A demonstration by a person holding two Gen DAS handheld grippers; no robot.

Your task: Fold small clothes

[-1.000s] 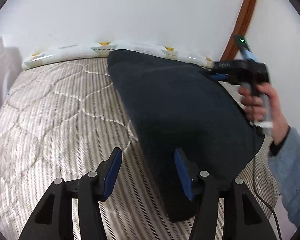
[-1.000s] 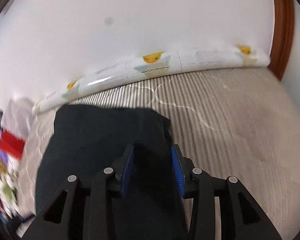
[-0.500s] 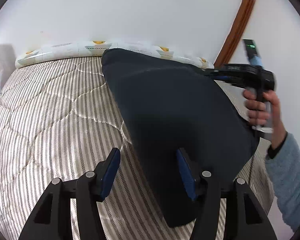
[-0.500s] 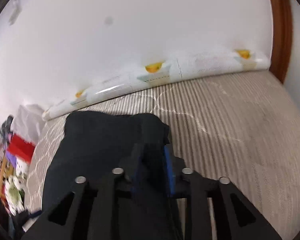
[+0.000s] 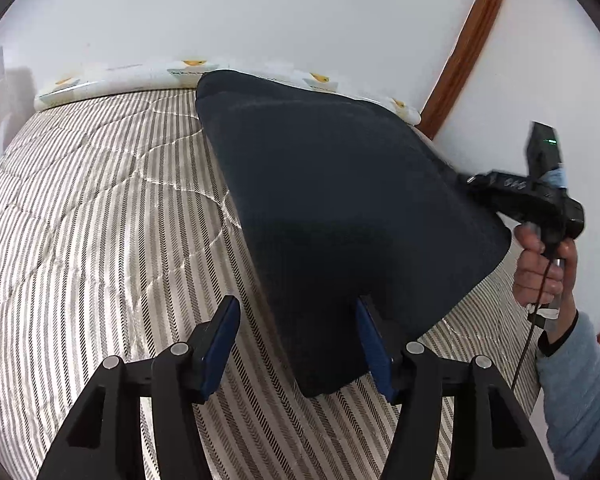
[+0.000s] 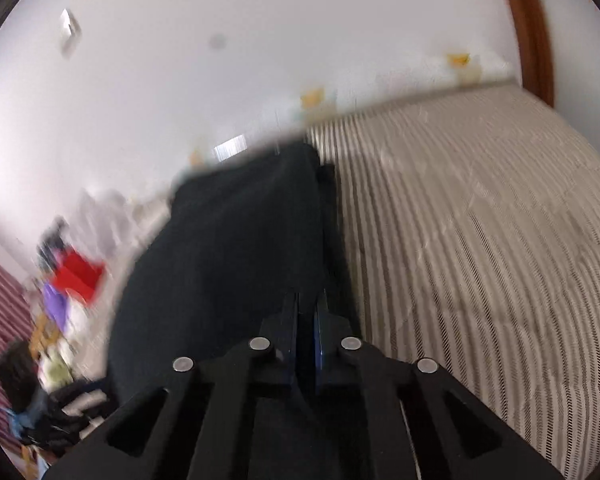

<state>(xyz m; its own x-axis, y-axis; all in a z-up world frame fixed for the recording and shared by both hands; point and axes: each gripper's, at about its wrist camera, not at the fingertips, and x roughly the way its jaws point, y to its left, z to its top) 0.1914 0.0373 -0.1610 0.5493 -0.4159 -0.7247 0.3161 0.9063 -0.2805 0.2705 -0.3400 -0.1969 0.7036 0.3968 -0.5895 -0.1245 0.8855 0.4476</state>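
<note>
Left wrist view: a dark navy cloth (image 5: 340, 216) is held up over the striped mattress (image 5: 100, 240). Its far corner is seen near the white wall, and its near corner hangs down between the blue pads of the left gripper (image 5: 296, 344). The jaws of that gripper are spread wide, and nothing is pinched by them yet. Whether the right pad is touched by the cloth cannot be told.

The right edge of the cloth is pinched by the right gripper (image 6: 306, 312), whose pads are pressed together on the fabric. In the left view, the gripper's handle is held by a hand (image 5: 540, 264) in a blue sleeve.

To do this step well, the hanging near corner should be caught deep between the left pads before they are closed. The cloth should be kept flat and a bit tight, so that no lumps are folded in.

A long white bumper with yellow pictures (image 5: 112, 80) is laid along the far edge of the bed. A brown wooden frame (image 5: 460, 52) is seen at the far right. In the blurry right view, a pile of bright things (image 6: 68, 280) is seen at the left. A black cable (image 5: 536, 308) hangs from the right handle and could be snagged by the cloth.
</note>
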